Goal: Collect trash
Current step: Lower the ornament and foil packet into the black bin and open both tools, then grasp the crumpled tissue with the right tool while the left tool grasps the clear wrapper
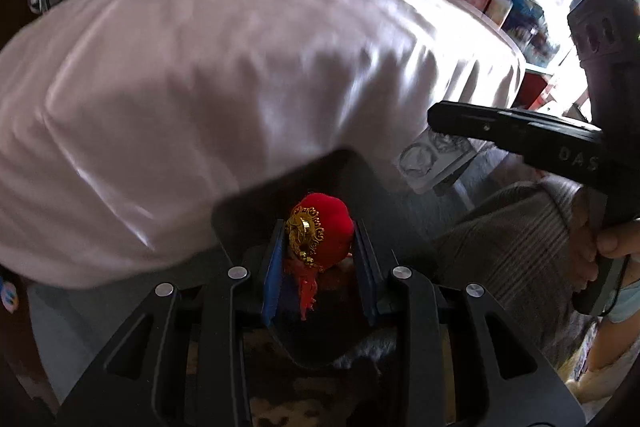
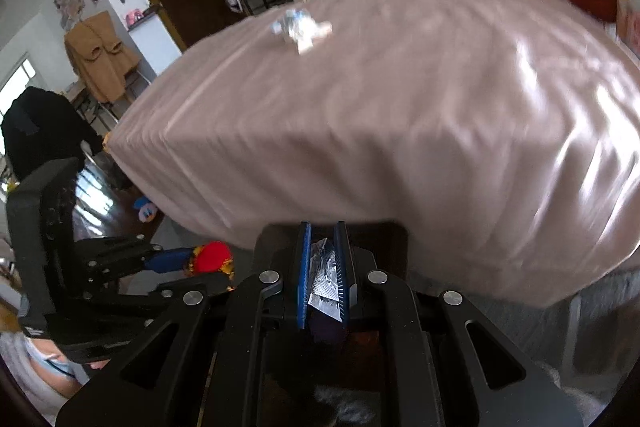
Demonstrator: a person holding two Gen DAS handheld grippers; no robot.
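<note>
Cluttered living space surrounds the scene: a dark door, a cream cabinet and bright windows sit far beyond both grippers. Largest by far is the tabletop draped in a glossy pale pink cloth (image 2: 400, 131), which fills the view ahead of and above each gripper, its near edge just in front of the fingertips. Well beyond the grippers, toward the far side of the cloth, lies a crumpled white and silver wrapper (image 2: 301, 31), not yet collected.

Below the table edge, the left gripper (image 1: 320, 247) is clenched around a small red plush ornament with gold trim and a red tassel (image 1: 318, 231), squeezed between its blue pads with the tassel hanging down toward the camera. To its right, the right gripper (image 2: 322, 267) is closed tight on a flattened piece of silver foil packaging (image 2: 324, 287), pinched upright between its pads.

Both grippers tilt downward with their loads, which suggests, as a judgement, that the pieces are being carried off the tabletop toward a bin lower down; no bin is visible.
</note>
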